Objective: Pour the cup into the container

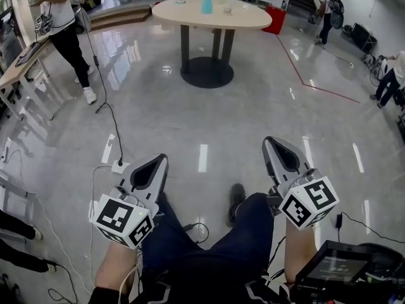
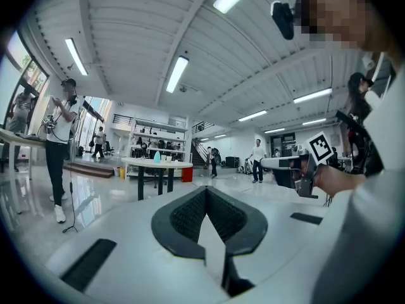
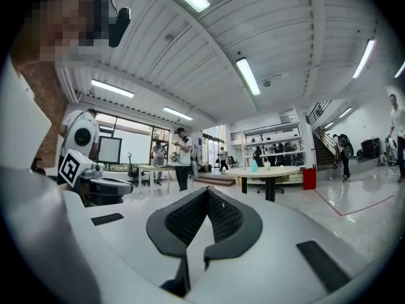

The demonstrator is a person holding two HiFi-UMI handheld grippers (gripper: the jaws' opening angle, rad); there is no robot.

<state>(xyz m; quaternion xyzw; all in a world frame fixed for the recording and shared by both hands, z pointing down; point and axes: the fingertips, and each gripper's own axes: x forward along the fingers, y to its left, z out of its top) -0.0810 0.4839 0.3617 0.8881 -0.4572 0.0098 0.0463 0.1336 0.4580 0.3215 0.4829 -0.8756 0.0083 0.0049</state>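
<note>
A round beige table [image 1: 183, 12] stands far across the shiny floor. On it are a light-blue cup-like thing [image 1: 207, 5] and small clear containers [image 1: 226, 9], too far off to tell in detail. The left gripper view shows the same table [image 2: 172, 164] and blue thing [image 2: 157, 157], as does the right gripper view, with the table [image 3: 275, 171] and blue thing [image 3: 254, 165]. My left gripper [image 1: 161, 159] [image 2: 206, 189] and right gripper [image 1: 268, 142] [image 3: 207, 189] are held level over my lap, far from the table. Both are shut with nothing between the jaws.
A person [image 1: 63, 18] stands at a desk [image 1: 19, 62] at the left. A cable and power strip [image 1: 119, 166] lie on the floor. A red bin [image 1: 274, 19] sits by the table, with people [image 1: 329, 11] at the right and a dark device [image 1: 335, 268] at my right knee.
</note>
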